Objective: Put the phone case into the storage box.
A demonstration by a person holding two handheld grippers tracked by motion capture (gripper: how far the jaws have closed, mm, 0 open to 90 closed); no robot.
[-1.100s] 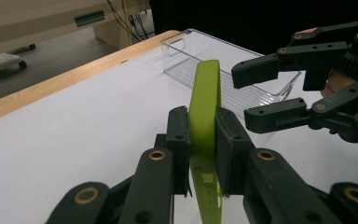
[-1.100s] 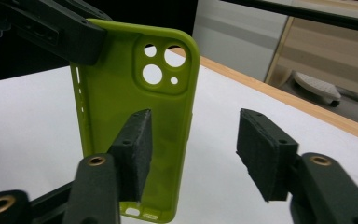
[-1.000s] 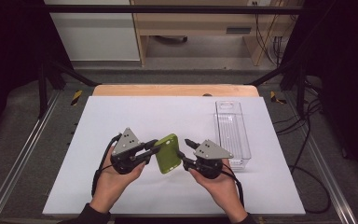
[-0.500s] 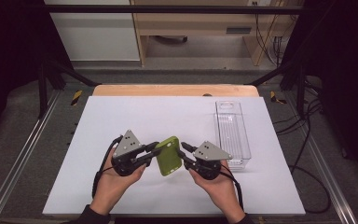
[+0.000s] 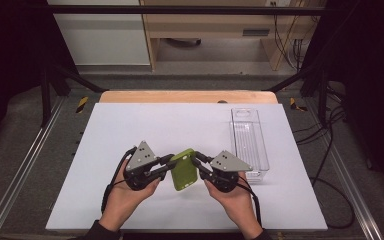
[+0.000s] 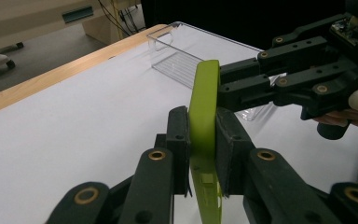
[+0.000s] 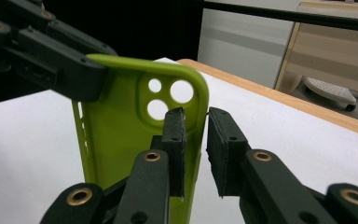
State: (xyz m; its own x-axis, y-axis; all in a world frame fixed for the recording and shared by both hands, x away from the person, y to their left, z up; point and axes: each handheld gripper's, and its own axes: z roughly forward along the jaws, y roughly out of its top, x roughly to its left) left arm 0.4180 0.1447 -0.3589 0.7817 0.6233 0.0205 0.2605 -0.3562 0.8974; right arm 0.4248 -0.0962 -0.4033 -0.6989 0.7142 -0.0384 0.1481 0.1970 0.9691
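Note:
A lime-green phone case hangs just above the white table, held between my two grippers. My left gripper is shut on the case's left edge; in the left gripper view its pads press both faces of the thin green rim. My right gripper has just been closing and its pads now clamp the opposite side wall, below the camera holes of the case. The other gripper's jaws show on the far edge in each gripper view: right gripper, left gripper.
A clear plastic tray stands lengthwise on the table, right of the right hand, and also shows as the clear tray. A wooden strip borders the table's far edge. Metal rails run along both sides.
The right gripper's jaws have closed onto the case's right edge. Both hands and the case stay in the same spot.

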